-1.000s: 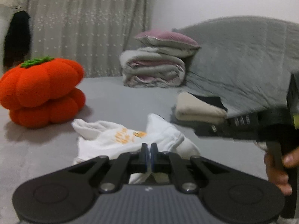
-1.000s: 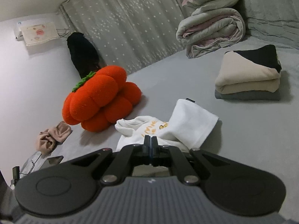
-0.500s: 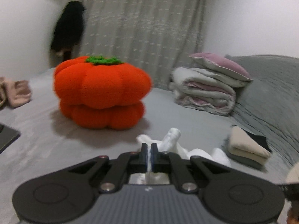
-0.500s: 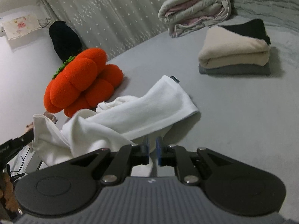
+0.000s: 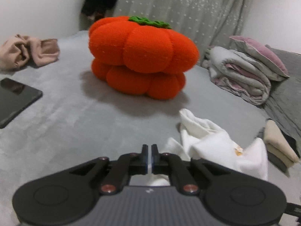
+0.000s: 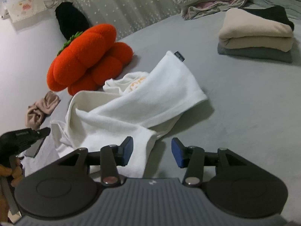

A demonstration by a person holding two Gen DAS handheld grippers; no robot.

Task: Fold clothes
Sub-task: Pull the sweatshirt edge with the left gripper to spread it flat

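While the white garment [image 6: 143,101] lies crumpled on the grey bed sheet [image 6: 244,103], the right gripper [image 6: 152,151] stands above its near edge with the jaws partly apart; they have just been opening. One fold of white cloth sits in the gap beside the left blue pad, and neither pad presses on it.

The left gripper [image 5: 149,157] is closed down to a thin slit, and white cloth shows in that slit and below the fingers, so it grips an edge of the same garment. In the left wrist view the rest of the garment [image 5: 216,145] trails to the right of the gripper.

Markings:
- A small dark tag [image 6: 179,56] sits at the far corner of the garment; its lettering is too small to read.
- An orange print [image 6: 136,83] shows on the garment's front; it cannot be read.
- White lettering on the body of the left gripper [image 6: 22,134], seen at the left edge of the right wrist view, is blurred.

An orange pumpkin cushion [image 6: 86,56] rests just beyond the garment. A stack of folded clothes [image 6: 255,35] lies well apart, far right. A dark tablet [image 5: 13,99] lies on the sheet at left.
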